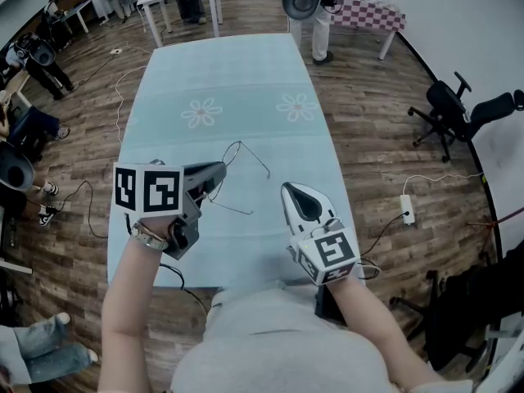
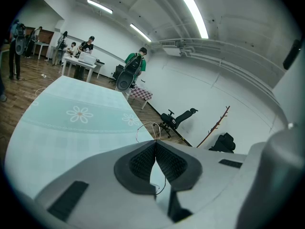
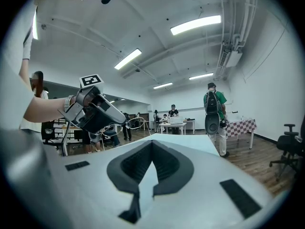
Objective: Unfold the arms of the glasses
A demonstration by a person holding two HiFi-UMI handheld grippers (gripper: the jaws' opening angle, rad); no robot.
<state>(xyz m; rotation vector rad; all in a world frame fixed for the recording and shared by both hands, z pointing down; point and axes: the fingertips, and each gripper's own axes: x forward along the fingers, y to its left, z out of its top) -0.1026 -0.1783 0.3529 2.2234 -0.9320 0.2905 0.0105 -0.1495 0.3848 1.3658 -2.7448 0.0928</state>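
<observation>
Head view: a long table (image 1: pixel 213 72) under a pale teal cloth printed with two white daisies. Over its near half, about midway between the side edges, the left gripper (image 1: pixel 219 170) holds the glasses (image 1: pixel 254 160) off the cloth. They are a bare wire frame, with one thin arm reaching toward the right edge and another line of wire pointing at the near edge. I cannot tell whether both arms are fully swung out. The right gripper (image 1: pixel 291 191) waits just beside them, toward the right edge, its jaws together and holding nothing.

Left gripper view: the left gripper (image 2: pixel 156 144) has its ribbed black pads pressed together on the wire. A rounded loop of the glasses (image 2: pixel 147 124) rises past the tips, and more wire curls out below the pads. The hold covers very little metal, so a tug on an arm could twist the frame in the pads or pull it free onto the table (image 2: pixel 57 128). Swinging an arm past its hinge stop would likely bend it.

Right gripper view: the right gripper (image 3: pixel 152 144) shows smooth grey plastic shells and ribbed wedge pads that meet at the tips, with nothing between them. It must open before it can take an arm, and pushing with closed tips could bend the wire. Ahead to the left are the left gripper (image 3: pixel 95 111) and the pale loops of the glasses (image 3: pixel 136 119).
</observation>
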